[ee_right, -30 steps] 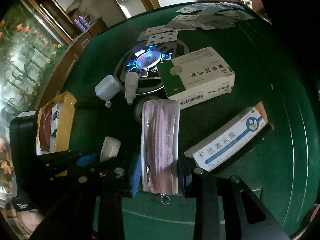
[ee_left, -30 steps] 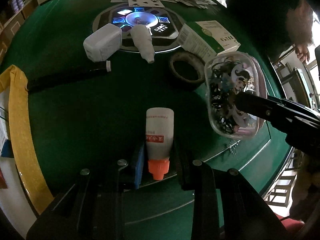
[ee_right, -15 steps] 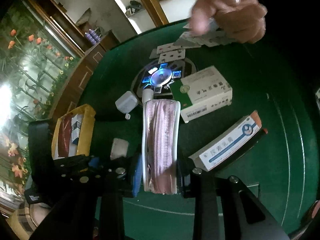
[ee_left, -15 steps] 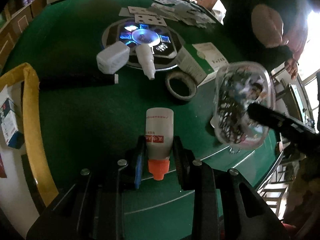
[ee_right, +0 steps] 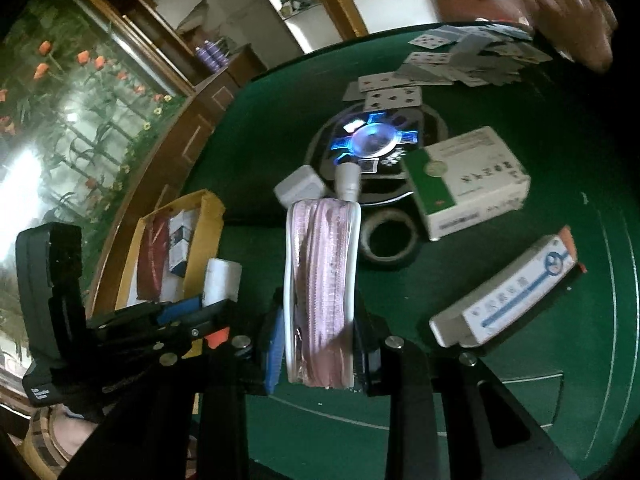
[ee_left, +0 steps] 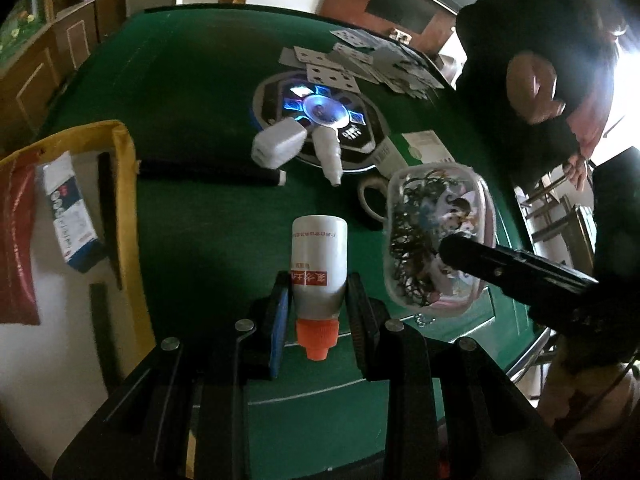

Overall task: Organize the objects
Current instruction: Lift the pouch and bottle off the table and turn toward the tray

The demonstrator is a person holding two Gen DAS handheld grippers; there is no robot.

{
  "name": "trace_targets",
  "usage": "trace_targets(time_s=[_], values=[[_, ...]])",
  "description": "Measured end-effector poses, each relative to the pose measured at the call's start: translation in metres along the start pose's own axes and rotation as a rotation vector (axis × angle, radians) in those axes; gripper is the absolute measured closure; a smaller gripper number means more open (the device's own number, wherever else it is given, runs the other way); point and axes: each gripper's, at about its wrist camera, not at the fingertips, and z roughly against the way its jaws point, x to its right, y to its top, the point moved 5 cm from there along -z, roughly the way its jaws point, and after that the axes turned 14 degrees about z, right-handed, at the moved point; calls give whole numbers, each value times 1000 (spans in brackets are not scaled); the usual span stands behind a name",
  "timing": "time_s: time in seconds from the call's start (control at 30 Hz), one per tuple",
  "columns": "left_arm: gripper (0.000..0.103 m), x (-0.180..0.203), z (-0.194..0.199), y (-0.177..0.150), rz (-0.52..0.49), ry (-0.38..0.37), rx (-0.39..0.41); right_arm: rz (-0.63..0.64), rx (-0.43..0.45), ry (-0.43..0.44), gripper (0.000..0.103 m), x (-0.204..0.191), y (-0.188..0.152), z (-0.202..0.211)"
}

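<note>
Left gripper point(ee_left: 318, 292) clenches bottle point(ee_left: 319, 264) at frame centre; right gripper point(ee_right: 318, 336) clamps clear box point(ee_right: 320, 292). Best: carry level toward yellow bin point(ee_left: 124, 184), left frame; release low.

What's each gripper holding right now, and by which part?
Left gripper: white bottle, gripped low on its body near the orange cap. Right gripper: clear plastic box, gripped across its flat faces.
</note>
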Motion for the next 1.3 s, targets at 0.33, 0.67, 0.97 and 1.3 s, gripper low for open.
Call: trace_targets(time_s=[0.33,0.67,0.97,1.3], values=[[77,-20,26,0,48,3,41,35,-17,36,75,-24,2,-12],[77,-41,42,1,81,6,66,68,-26,49,75,-46,3,-17],[77,-64,48,4,105,21,69,84,-29,53,75,-64,3,-21],[77,-86,54,5,122,32,67,85,-43,75,75,-81,3,-34]])
